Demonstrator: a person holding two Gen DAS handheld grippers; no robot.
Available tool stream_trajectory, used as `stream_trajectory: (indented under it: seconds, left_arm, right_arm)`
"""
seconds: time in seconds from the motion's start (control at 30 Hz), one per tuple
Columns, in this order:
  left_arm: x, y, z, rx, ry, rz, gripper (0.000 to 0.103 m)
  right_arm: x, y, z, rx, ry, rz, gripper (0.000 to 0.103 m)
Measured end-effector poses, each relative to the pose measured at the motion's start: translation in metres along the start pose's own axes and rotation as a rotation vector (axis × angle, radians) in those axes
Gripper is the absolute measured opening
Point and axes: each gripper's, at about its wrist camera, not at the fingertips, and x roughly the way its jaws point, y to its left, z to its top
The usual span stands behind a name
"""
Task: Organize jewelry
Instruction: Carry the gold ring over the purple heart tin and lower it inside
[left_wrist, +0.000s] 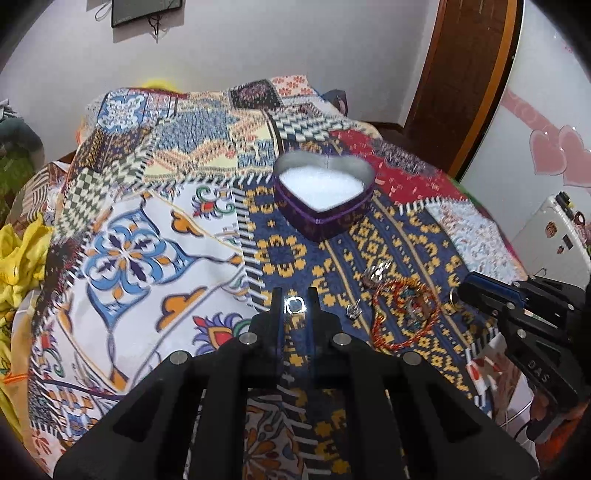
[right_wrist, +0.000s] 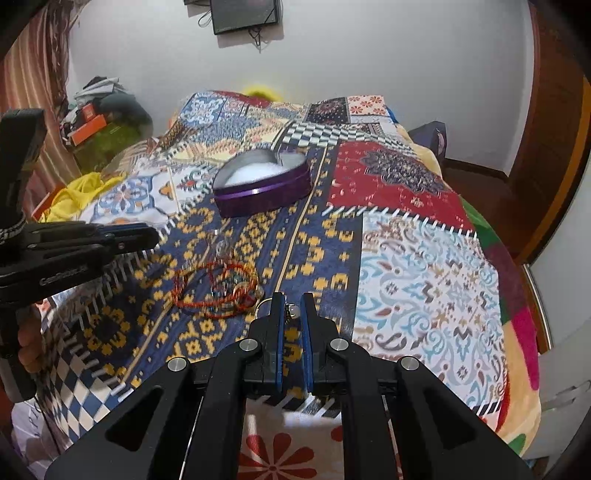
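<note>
A purple heart-shaped tin (left_wrist: 325, 199) with white padding stands open on the patterned bedspread (left_wrist: 147, 221); it also shows in the right wrist view (right_wrist: 262, 188). My left gripper (left_wrist: 295, 295) is shut on a silver ring (left_wrist: 294, 305) and holds it above the blue cloth. A red beaded bracelet (left_wrist: 402, 314) lies in a heap with other small pieces; it also shows in the right wrist view (right_wrist: 218, 288). A small silver earring (left_wrist: 352, 312) lies left of the heap. My right gripper (right_wrist: 291, 301) is shut on a small silver piece (right_wrist: 291, 310), just right of the heap.
A yellow cloth (left_wrist: 18, 254) lies at the bed's left edge. A wooden door frame (left_wrist: 465, 74) and a white cabinet (left_wrist: 554, 236) stand to the right. A clutter of boxes (right_wrist: 96, 118) sits at the far left by the wall.
</note>
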Motion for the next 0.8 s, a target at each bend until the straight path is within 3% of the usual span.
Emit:
stream_trajectory:
  seconds: [0.37, 0.8]
  left_arm:
    - [-0.025, -0.005, 0.037, 0.042, -0.114, 0.006, 0.009]
    - [-0.011, -0.004, 0.08, 0.068, -0.161, 0.006, 0.009]
  right_arm:
    - [-0.012, -0.004, 0.047, -0.014, -0.121, 0.007, 0.007]
    - [0.01, 0.0, 0.088, -0.049, -0.155, 0.045, 0.007]
